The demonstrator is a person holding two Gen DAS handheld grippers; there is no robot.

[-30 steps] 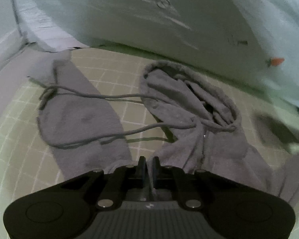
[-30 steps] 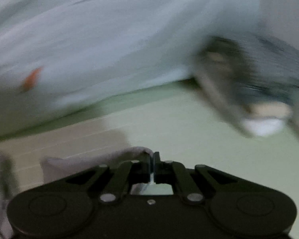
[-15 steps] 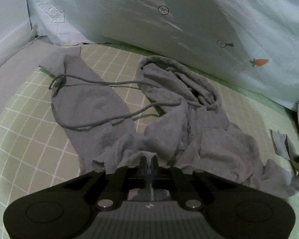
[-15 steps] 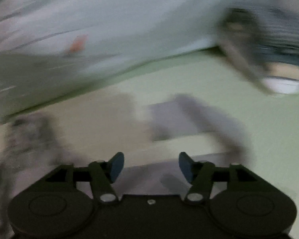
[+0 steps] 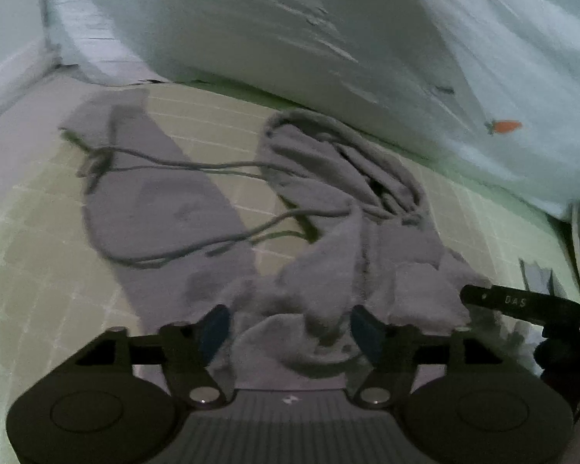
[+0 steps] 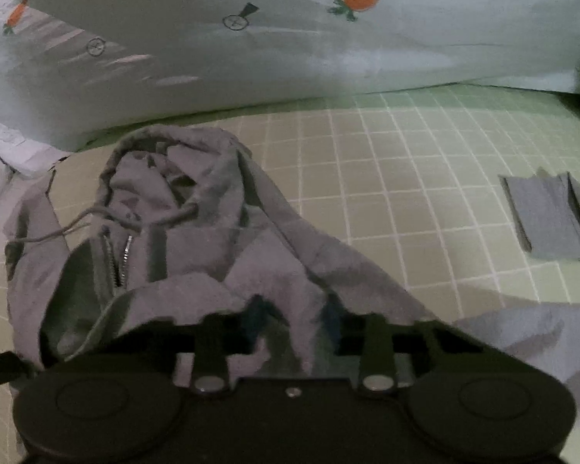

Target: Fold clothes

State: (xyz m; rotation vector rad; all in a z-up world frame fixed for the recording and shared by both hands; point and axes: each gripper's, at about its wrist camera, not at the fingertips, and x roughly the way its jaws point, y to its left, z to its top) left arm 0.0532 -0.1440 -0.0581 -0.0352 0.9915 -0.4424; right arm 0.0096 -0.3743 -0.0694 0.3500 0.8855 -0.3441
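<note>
A grey zip hoodie (image 5: 328,201) lies crumpled on the green grid mat (image 5: 27,270), hood toward the back. One sleeve (image 5: 166,201) stretches left with the drawstrings (image 5: 197,247) trailing over it. My left gripper (image 5: 288,328) hangs over the near edge of the hoodie. Its jaws are opening wide, with bunched cloth lying loose between the blue pads. In the right wrist view the hoodie (image 6: 212,270) shows its zipper (image 6: 123,255). My right gripper (image 6: 292,315) is closing on a raised fold of the hoodie, which fills the gap between its pads.
A pale sheet printed with carrots (image 6: 290,58) rises along the back of the mat (image 6: 406,178). A folded blue-grey cloth (image 6: 549,216) lies at the right. More pale fabric (image 6: 529,332) sits near the right gripper. A black part of the right-hand tool (image 5: 514,303) reaches in from the right.
The left jaws went from shut on the hoodie's edge to wide open. The right gripper swung left from the bare mat to the hoodie, opened, and now closes on a fold.
</note>
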